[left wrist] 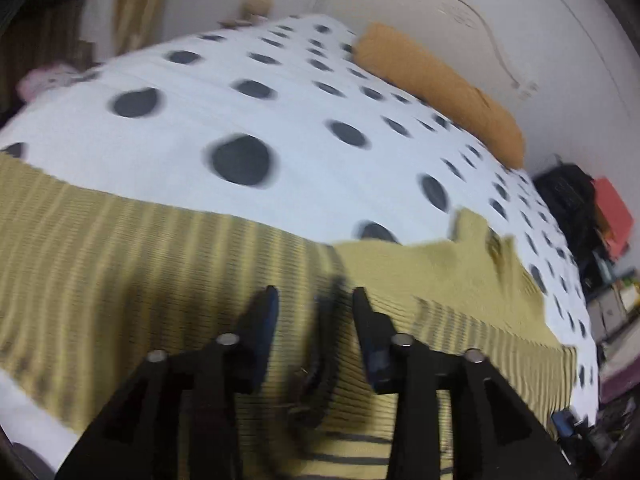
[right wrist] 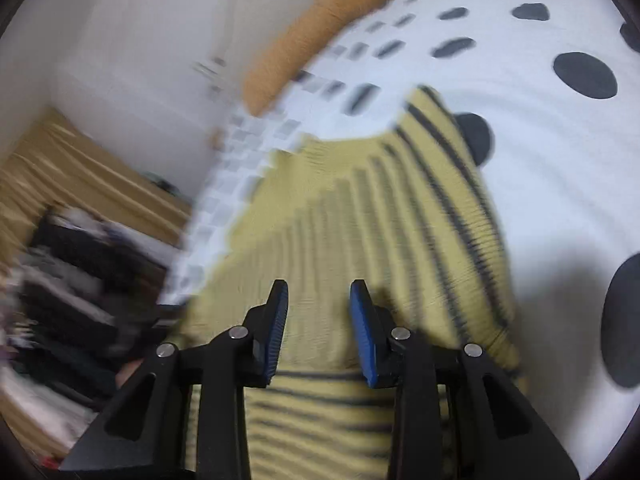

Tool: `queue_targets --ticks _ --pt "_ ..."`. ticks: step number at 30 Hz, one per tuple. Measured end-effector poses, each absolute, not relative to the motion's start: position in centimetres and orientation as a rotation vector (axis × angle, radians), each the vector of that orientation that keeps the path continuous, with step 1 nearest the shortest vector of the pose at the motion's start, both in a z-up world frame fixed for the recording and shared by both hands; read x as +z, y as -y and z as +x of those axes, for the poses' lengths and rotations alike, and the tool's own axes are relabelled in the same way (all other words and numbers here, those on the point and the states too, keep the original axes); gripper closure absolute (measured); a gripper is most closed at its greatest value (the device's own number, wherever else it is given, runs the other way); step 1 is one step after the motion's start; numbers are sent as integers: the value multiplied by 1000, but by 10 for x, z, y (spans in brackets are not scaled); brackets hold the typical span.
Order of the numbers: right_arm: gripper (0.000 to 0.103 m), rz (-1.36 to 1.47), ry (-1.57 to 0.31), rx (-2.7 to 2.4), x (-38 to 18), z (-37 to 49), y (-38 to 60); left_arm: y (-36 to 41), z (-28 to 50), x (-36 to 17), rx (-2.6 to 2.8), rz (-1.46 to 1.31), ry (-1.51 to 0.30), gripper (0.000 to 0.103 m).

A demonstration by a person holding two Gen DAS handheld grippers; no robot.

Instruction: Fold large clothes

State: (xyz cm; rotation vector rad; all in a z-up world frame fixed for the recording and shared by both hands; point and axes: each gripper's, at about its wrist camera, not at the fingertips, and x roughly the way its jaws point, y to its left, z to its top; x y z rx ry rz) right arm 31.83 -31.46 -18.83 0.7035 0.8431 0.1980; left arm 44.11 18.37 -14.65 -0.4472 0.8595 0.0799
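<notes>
A yellow sweater with thin dark stripes (left wrist: pixel 160 264) lies spread on a white bedspread with dark dots (left wrist: pixel 280 92). My left gripper (left wrist: pixel 316 292) is open just above the sweater, with nothing between its fingers. The same sweater (right wrist: pixel 400 208) fills the middle of the right wrist view, with one end reaching up toward the wall. My right gripper (right wrist: pixel 319 286) is open above it and holds nothing. Both views are blurred by motion.
An orange bolster pillow (left wrist: pixel 440 84) lies along the wall side of the bed; it also shows in the right wrist view (right wrist: pixel 312 32). Dark bags and boxes (left wrist: pixel 580 208) stand past the bed's end. Clutter and a tan curtain (right wrist: pixel 80 208) are beside the bed.
</notes>
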Motion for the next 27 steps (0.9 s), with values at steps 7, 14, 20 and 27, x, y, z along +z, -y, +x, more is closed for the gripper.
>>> queue_targets --ticks 7,14,20,27 --pt "73 727 -840 128 -189 301 324 -304 363 -100 255 -515 -773 18" --pt "46 658 -863 331 -161 272 241 -461 289 -102 609 -593 -813 15" --pt "46 601 -922 436 -161 266 172 -523 282 -136 617 -757 -840 15" --pt "46 580 -980 398 -182 255 156 -564 318 -155 564 -847 -748 14"
